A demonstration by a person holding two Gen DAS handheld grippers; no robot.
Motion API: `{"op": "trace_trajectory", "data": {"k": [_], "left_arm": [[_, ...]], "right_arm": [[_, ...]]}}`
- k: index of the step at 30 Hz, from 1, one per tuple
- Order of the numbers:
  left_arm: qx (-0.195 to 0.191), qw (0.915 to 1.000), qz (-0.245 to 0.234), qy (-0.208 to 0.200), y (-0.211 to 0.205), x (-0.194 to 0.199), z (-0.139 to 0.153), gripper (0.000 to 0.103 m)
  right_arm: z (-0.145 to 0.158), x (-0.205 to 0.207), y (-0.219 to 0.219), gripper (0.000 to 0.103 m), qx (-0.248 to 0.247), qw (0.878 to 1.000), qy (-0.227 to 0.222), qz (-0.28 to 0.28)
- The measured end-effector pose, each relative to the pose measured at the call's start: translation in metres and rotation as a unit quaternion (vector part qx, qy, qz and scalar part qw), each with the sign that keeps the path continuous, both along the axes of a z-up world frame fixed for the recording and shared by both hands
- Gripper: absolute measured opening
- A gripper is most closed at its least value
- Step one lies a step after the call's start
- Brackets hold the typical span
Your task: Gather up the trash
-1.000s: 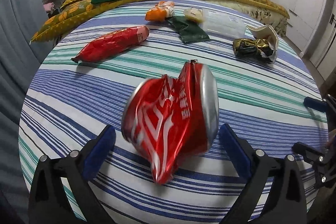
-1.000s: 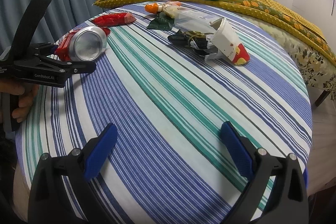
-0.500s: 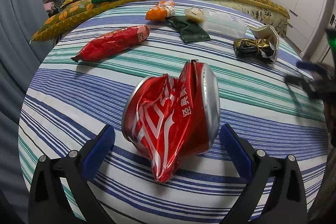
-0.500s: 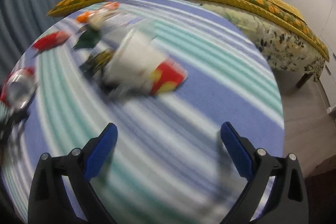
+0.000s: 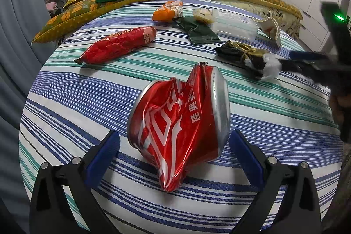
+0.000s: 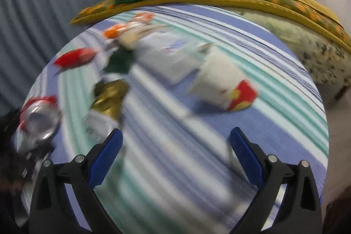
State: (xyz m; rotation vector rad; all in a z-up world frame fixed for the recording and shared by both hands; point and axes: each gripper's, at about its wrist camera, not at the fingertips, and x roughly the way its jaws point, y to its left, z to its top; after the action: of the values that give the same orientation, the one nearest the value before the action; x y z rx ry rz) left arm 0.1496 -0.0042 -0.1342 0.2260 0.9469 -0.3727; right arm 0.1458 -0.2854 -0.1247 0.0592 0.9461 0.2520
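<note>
Left hand-held gripper (image 5: 174, 146): jaws spread wide, blue pads either side of crushed red can (image 5: 178, 122), not touching it. Can lies on striped tabletop (image 5: 65, 102), near edge. Red snack wrapper (image 5: 118, 45) farther back left; dark green wrapper (image 5: 200, 31) and black-gold wrapper (image 5: 241, 54) beyond. Right hand-held gripper (image 6: 175, 146): jaws spread wide, nothing between pads, above tabletop; view motion-blurred. White-red paper cup (image 6: 223, 84) lies ahead of it.

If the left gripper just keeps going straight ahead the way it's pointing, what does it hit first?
The crushed red can. It lies on the striped tablecloth directly ahead, between the open fingers of the left gripper, apparently not touching either pad, though depth is hard to judge.
</note>
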Motion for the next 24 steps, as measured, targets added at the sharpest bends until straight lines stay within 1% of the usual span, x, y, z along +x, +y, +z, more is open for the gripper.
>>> {"op": "trace_trajectory", "data": {"k": [2, 5, 7, 9, 11, 12, 13, 15, 16, 17, 19, 20, 23, 24], "left_arm": [[0.0, 1.0, 0.0, 0.0, 0.0, 0.0, 0.0, 0.099], [-0.001, 1.0, 0.0, 0.0, 0.0, 0.0, 0.0, 0.099], [0.0, 1.0, 0.0, 0.0, 0.0, 0.001, 0.0, 0.099], [0.0, 1.0, 0.0, 0.0, 0.0, 0.0, 0.0, 0.099], [-0.001, 1.0, 0.0, 0.0, 0.0, 0.0, 0.0, 0.099], [-0.001, 1.0, 0.0, 0.0, 0.0, 0.001, 0.0, 0.099], [-0.001, 1.0, 0.0, 0.0, 0.0, 0.001, 0.0, 0.099], [-0.001, 1.0, 0.0, 0.0, 0.0, 0.001, 0.0, 0.099], [-0.001, 1.0, 0.0, 0.0, 0.0, 0.0, 0.0, 0.099], [-0.001, 1.0, 0.0, 0.0, 0.0, 0.0, 0.0, 0.099], [-0.001, 1.0, 0.0, 0.0, 0.001, 0.0, 0.0, 0.099], [-0.001, 1.0, 0.0, 0.0, 0.001, 0.0, 0.0, 0.099], [-0.001, 1.0, 0.0, 0.0, 0.001, 0.0, 0.0, 0.099], [-0.001, 1.0, 0.0, 0.0, 0.001, 0.001, 0.0, 0.099]], "right_arm": [[0.008, -0.008, 0.005, 0.095, 0.017, 1.0, -0.004, 0.025], [0.014, -0.003, 0.019, 0.094, 0.033, 0.998, 0.0, 0.056], [0.015, 0.004, 0.033, 0.093, 0.039, 0.997, 0.006, 0.062], [0.009, 0.015, 0.049, 0.09, 0.043, 0.997, 0.011, 0.062], [0.002, 0.023, 0.064, 0.086, 0.039, 0.997, 0.017, 0.068], [-0.001, 0.024, 0.072, 0.082, 0.029, 0.997, 0.017, 0.072], [-0.001, 0.023, 0.08, 0.081, 0.008, 0.997, 0.005, 0.071], [-0.001, 0.023, 0.086, 0.05, -0.021, 0.997, -0.009, 0.071], [-0.001, 0.021, 0.086, 0.047, -0.031, 0.997, -0.013, 0.068], [0.0, 0.018, 0.083, 0.045, -0.025, 0.997, -0.011, 0.066], [0.0, 0.012, 0.077, 0.045, -0.027, 0.997, -0.01, 0.065], [-0.001, 0.003, 0.074, 0.045, -0.031, 0.997, -0.01, 0.071], [-0.003, -0.026, 0.064, 0.045, -0.02, 0.996, -0.01, 0.081], [-0.003, -0.037, 0.06, 0.047, -0.021, 0.997, -0.014, 0.079]]}}
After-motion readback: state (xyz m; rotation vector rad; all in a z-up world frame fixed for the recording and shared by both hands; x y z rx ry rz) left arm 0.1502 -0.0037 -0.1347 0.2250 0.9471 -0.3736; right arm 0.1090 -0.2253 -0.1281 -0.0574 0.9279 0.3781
